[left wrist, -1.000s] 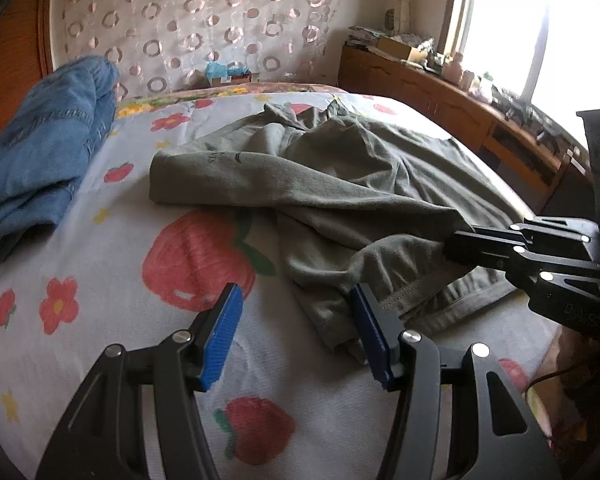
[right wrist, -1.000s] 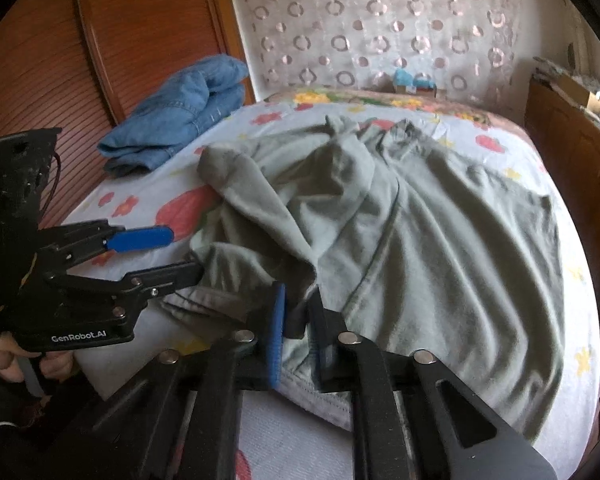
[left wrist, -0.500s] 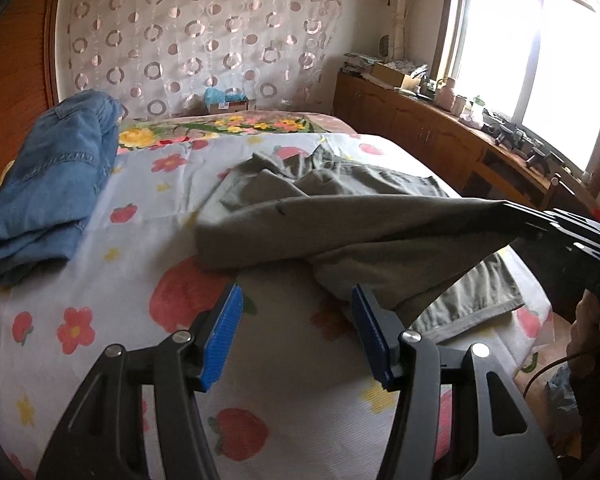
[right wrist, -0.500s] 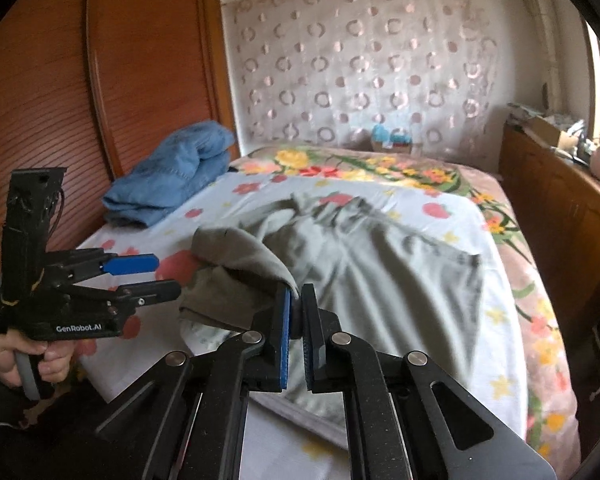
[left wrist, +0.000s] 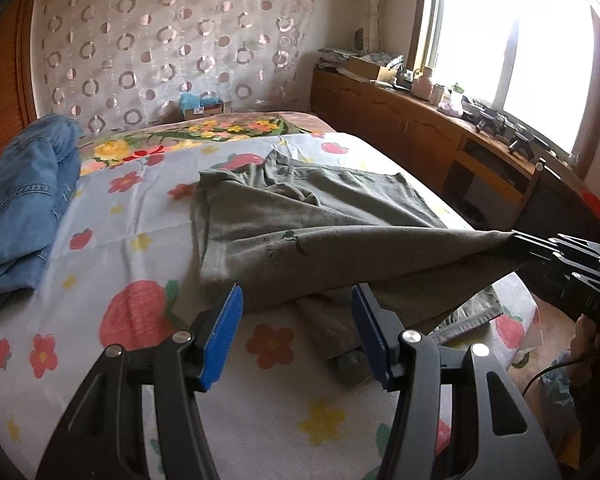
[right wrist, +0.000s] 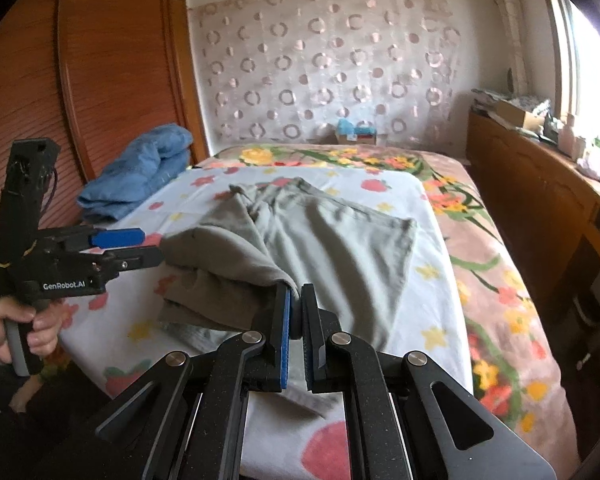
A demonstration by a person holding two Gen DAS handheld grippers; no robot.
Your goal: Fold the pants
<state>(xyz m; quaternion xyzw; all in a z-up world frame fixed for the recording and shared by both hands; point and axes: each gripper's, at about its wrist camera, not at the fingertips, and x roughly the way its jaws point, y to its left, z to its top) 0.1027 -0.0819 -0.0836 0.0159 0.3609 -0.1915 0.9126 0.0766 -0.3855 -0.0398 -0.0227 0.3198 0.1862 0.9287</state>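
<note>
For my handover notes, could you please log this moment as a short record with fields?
surface: bed with floral sheet
garment: grey pants, partly spread, one corner lifted off the sheet
right gripper: fingers shut on the pants' lifted corner
left gripper: fingers open, holding nothing, just above the sheet near the pants
other item: blue jeans, in a pile at the bed's left side

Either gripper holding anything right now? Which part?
The right gripper is shut on the grey pants, pinching an edge of one lifted layer. The left gripper is open, empty.
</note>
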